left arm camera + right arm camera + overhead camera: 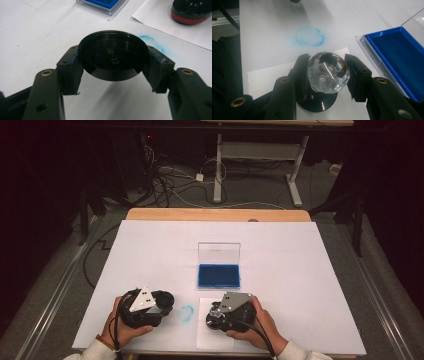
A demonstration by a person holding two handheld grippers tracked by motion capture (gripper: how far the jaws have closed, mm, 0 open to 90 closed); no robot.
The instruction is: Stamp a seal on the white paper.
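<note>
My left gripper is shut on a round black cap, held flat just above the white table; it sits at the front left. My right gripper is shut on the clear glass knob of a stamp, whose black disc base is over a white paper sheet. I cannot tell whether the base touches the paper. From the left gripper view the stamp's base shows a red band. The right gripper is at the front centre.
A blue ink pad lies in a clear case at the table's middle, with its lid standing upright. A blue ink ring stains the table between the grippers. A desk frame and cables are on the floor beyond the table.
</note>
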